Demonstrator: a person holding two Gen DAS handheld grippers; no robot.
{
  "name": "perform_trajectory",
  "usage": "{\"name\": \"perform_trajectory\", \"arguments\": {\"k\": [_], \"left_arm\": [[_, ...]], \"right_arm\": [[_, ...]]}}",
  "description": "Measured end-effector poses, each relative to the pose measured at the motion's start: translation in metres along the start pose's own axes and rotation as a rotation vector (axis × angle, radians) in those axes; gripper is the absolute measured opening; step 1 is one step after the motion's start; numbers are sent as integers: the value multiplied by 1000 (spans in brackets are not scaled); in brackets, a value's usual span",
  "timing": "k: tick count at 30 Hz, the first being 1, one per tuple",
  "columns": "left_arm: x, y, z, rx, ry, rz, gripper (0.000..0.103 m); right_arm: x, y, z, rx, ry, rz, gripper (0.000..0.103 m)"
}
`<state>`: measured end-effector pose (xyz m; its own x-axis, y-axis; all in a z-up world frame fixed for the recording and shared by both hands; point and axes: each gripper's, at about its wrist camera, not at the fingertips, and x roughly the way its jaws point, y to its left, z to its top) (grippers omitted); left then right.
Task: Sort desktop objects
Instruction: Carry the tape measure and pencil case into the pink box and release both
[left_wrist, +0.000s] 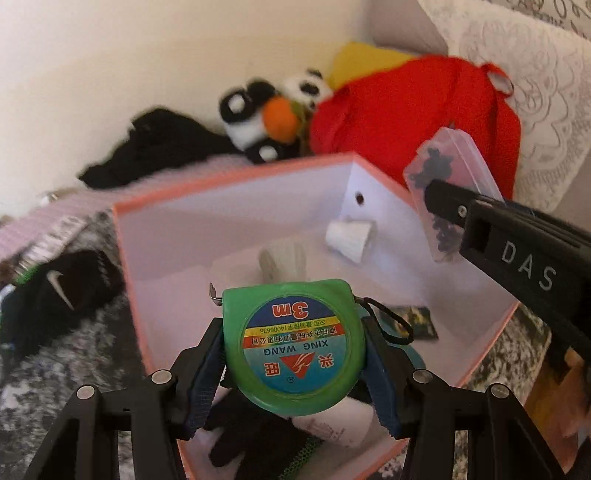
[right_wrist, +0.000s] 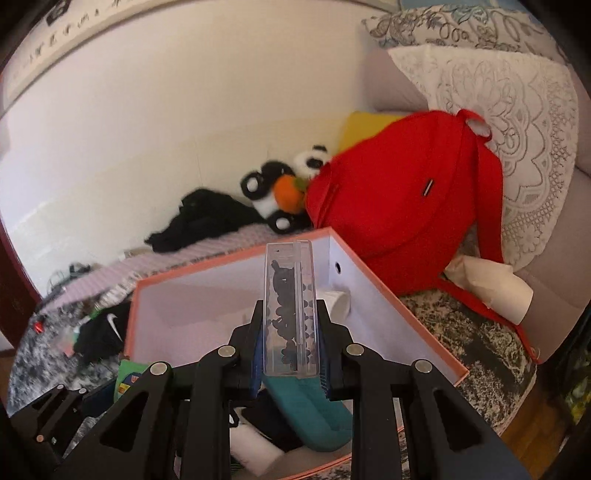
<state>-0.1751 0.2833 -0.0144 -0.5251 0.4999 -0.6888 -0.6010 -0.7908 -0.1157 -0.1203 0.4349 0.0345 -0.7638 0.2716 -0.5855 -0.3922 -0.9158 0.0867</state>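
1. Green tape measure (left_wrist: 295, 343) sat nearest my left camera, pinched at its sides by my left gripper (left_wrist: 295, 373); its round label read "3m" and "XING WANG" upside down, with a row of Chinese characters I could not read.
2. It hung over the open pink-edged box (left_wrist: 236, 188), whose white inside held a white paper cup (left_wrist: 349, 238) on its side, a teal item (right_wrist: 306, 410), black fabric and a small dark card (left_wrist: 415, 325).
3. My right gripper (right_wrist: 290, 347) was clamped on a clear plastic case (right_wrist: 290, 306) filled with small black pieces, held upright on its narrow edge above the same box.
4. From the left camera, I saw raised letters "DAS" on one of the right gripper's fingers (left_wrist: 524, 266).
5. Behind the box, a red backpack (right_wrist: 402, 199) leaned on a lace-covered cushion (right_wrist: 517, 155), with a panda plush (right_wrist: 284, 188) holding an orange ball beside it.
6. Left of the box lay a black garment (left_wrist: 59, 295) with a white swoosh logo.
7. Writing ran along a strip high on the wall in the right view, too small to read.
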Motion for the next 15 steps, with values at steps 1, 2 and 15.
{"name": "perform_trajectory", "arguments": {"k": [1, 2, 15], "left_arm": [[3, 2, -1, -11, -1, -6, 72], [4, 4, -2, -16, -8, 0, 87], [-31, 40, 3, -106, -93, 75, 92]], "right_arm": [[4, -1, -1, -2, 7, -9, 33], [6, -1, -2, 2, 5, -24, 59], [7, 4, -2, 51, -28, -86, 84]]}}
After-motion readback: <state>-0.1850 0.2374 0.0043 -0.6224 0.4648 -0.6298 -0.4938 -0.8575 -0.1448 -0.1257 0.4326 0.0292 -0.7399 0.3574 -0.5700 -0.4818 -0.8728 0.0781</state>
